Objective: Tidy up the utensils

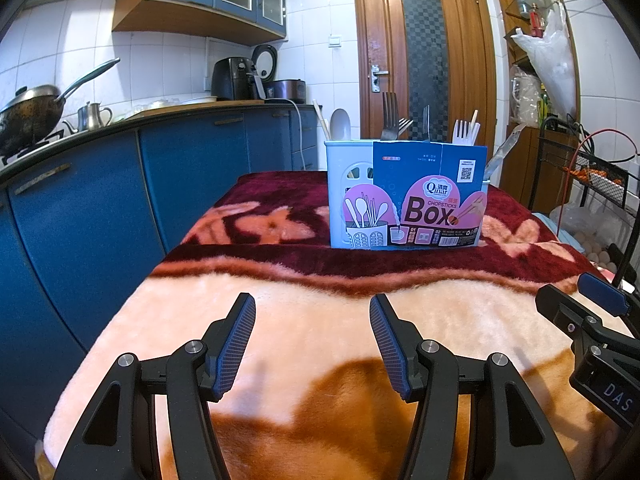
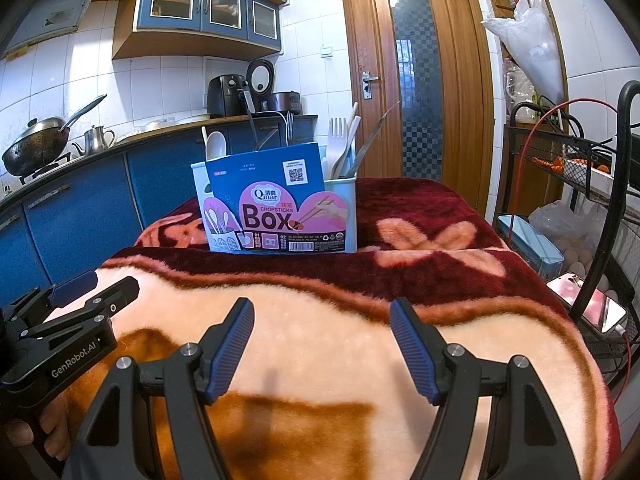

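Desk under plush blanket point(image 1: 312, 320) lying bare up front. Chopsticks box point(image 1: 408, 196) standing upright at the far end, already bristling with forks, a spoon point(image 1: 340, 124) and chopsticks; nothing loose showing. Judging best approach: reaching in from above, lifting one handle straight up. Left claw point(image 1: 312, 344) and right claw point(image 2: 322, 350) both hovering, gaping wide, gripping nothing.

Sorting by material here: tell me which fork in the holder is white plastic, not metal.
The white fork at the right end of the utensil holder, beside the chopsticks; the other forks are dark metal.
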